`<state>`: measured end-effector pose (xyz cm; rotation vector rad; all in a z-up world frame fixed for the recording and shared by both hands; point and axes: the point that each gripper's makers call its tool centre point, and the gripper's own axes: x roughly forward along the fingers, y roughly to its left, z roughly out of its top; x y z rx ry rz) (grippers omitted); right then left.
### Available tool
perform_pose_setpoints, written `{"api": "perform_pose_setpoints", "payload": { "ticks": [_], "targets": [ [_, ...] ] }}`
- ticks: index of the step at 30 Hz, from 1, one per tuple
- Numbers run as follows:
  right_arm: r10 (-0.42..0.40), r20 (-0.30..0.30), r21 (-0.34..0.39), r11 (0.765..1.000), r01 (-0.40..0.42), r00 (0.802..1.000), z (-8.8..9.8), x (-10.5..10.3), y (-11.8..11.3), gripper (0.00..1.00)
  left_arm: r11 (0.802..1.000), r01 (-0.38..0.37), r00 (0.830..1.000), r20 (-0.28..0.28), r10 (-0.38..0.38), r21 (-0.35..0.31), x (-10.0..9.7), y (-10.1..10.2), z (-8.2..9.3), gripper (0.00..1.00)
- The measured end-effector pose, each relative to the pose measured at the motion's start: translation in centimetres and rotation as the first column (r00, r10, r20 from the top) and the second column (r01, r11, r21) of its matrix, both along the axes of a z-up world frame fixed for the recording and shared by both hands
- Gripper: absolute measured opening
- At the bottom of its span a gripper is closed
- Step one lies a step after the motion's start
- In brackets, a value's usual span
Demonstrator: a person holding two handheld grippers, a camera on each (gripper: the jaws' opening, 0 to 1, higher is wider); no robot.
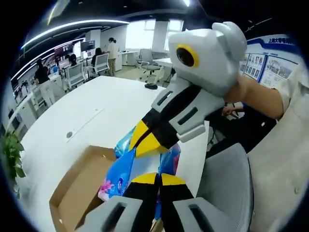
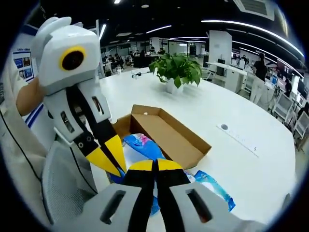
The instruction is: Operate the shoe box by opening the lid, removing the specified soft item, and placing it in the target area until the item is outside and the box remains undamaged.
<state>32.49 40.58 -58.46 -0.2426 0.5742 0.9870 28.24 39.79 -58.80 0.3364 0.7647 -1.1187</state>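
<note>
I see the blue soft pack (image 2: pixel 140 147) raised over the open box (image 2: pixel 166 133) on the white tabletop (image 2: pixel 241 116), with both grippers on it. My right gripper (image 2: pixel 154 166) has its fingers closed together on the pack's near edge; my left gripper (image 1: pixel 158 180) is likewise pinched shut on the pack (image 1: pixel 120 171). A second blue pack (image 2: pixel 212 186) lies on the tabletop beside the box. A potted plant (image 2: pixel 176 70) stands beyond.
</note>
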Motion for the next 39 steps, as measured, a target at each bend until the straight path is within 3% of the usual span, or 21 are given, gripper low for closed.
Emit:
{"api": "perform_pose_setpoints", "payload": {
  "ticks": [19,39],
  "targets": [
    [-0.068,-0.007,0.007,0.998,0.068,0.998,0.1,-0.2,-4.7,0.00,0.996,0.087,0.996,-0.004,-0.087,0.009,0.1,-4.9,-0.9,0.00],
    [-0.136,-0.004,0.044,0.990,0.136,0.991,0.1,1.3,-11.0,0.00,0.985,0.169,0.985,0.033,-0.170,0.011,1.5,-10.7,-1.2,0.00]
  ]
}}
